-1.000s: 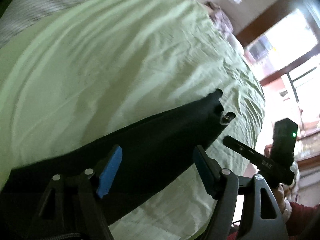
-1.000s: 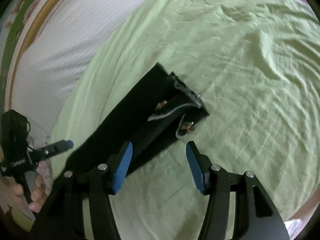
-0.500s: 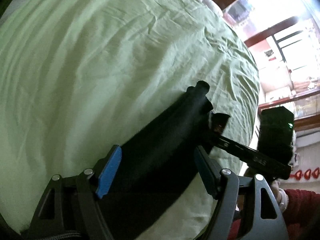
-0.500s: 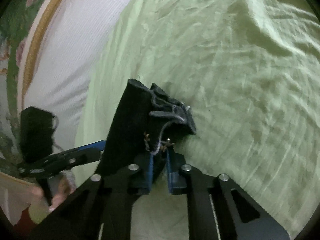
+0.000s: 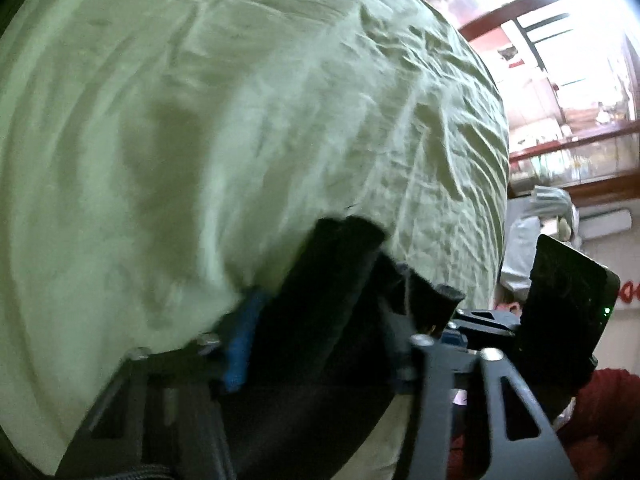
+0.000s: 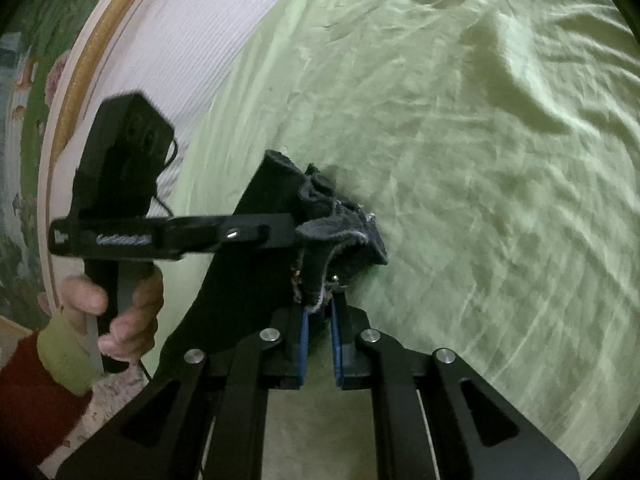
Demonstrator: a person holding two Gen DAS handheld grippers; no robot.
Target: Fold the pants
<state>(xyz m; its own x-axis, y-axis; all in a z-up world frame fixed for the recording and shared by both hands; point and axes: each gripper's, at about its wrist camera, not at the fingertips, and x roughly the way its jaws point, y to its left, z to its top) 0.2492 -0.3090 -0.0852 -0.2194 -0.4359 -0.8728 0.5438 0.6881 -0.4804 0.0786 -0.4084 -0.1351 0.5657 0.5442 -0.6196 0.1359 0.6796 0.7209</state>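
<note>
The black pants (image 6: 256, 248) lie as a long folded strip on the green bedsheet (image 6: 480, 160). My right gripper (image 6: 319, 312) is shut on the waistband end, where the grey lining and a metal button show. My left gripper (image 5: 320, 320) reaches in from the left onto the same end; its blue pads press into the black cloth (image 5: 320, 300), which fills the gap between them. The left tool also shows in the right wrist view (image 6: 260, 236), fingers on the pants.
A white striped pillow or headboard cover (image 6: 192, 40) and a gold-framed picture (image 6: 52, 80) lie beyond the bed's left edge. A window and shelves (image 5: 560, 80) stand past the bed's far side. The sheet is wrinkled.
My right gripper closed on the waistband end and lifted it. My left gripper moved along the pants to that same end and narrowed onto the cloth.
</note>
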